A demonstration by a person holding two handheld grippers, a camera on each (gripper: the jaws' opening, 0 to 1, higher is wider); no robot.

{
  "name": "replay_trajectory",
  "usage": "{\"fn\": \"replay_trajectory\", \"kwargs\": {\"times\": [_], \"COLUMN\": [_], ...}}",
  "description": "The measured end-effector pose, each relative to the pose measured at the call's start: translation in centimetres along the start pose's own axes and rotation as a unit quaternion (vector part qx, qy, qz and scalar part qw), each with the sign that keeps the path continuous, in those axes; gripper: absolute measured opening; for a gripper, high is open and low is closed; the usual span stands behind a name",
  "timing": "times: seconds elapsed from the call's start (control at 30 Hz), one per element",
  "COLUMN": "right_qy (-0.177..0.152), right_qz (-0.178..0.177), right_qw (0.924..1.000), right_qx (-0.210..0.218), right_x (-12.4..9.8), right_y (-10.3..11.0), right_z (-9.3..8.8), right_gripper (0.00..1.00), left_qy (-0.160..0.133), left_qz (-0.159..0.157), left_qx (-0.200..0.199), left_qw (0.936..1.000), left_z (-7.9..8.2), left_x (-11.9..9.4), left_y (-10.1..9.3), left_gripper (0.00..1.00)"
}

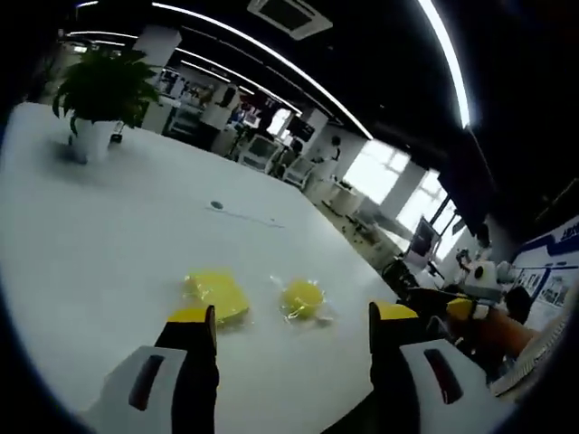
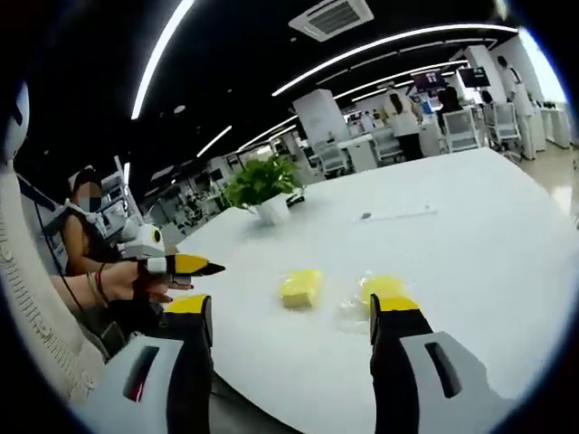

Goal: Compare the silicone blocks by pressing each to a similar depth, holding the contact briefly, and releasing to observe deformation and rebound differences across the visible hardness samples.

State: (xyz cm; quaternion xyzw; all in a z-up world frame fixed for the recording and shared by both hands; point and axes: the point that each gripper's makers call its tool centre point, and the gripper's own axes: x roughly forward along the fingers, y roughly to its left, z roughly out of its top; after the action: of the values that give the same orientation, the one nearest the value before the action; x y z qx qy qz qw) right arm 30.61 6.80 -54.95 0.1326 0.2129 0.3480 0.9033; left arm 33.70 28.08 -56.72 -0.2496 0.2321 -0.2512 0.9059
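Hovering with jaws apart, both the left gripper (image 1: 291, 327) and right gripper (image 2: 291, 318) leave the two yellow silicone blocks (image 1: 217, 295) (image 1: 302, 297) at lower centre unpressed.

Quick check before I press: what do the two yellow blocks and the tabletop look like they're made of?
Square yellow block: matte, opaque, likely silicone or foam, inside glossy clear plastic wrap. Rounder yellow block: same matte yellow, in crinkled, shiny clear film. White table: smooth, hard, semi-gloss, probably laminate. Both grippers are open, above the table.
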Motion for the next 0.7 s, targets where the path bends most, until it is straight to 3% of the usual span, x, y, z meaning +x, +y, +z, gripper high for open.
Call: {"fn": "replay_trajectory", "kwargs": {"times": [0.23, 0.37, 0.7], "right_qy": [0.005, 0.009, 0.018], "right_qz": [-0.017, -0.025, -0.045], "right_qw": [0.9998, 0.9996, 0.9988], "right_qx": [0.013, 0.012, 0.007], "right_x": [-1.1, -1.8, -3.5], "right_y": [-0.9, -1.2, -2.1], "right_z": [-1.3, -2.0, -3.4], "right_gripper": [0.66, 0.65, 0.64], "left_qy": [-0.016, -0.026, 0.012], "left_qz": [0.027, 0.028, 0.04], "left_qx": [0.004, -0.022, 0.03], "left_qw": [0.9995, 0.999, 0.9986], "left_z": [-0.2, -0.6, -2.3], "left_x": [-2.5, -3.1, -3.8], "left_y": [1.1, 1.3, 1.2], "left_gripper": [0.73, 0.79, 0.81]}}
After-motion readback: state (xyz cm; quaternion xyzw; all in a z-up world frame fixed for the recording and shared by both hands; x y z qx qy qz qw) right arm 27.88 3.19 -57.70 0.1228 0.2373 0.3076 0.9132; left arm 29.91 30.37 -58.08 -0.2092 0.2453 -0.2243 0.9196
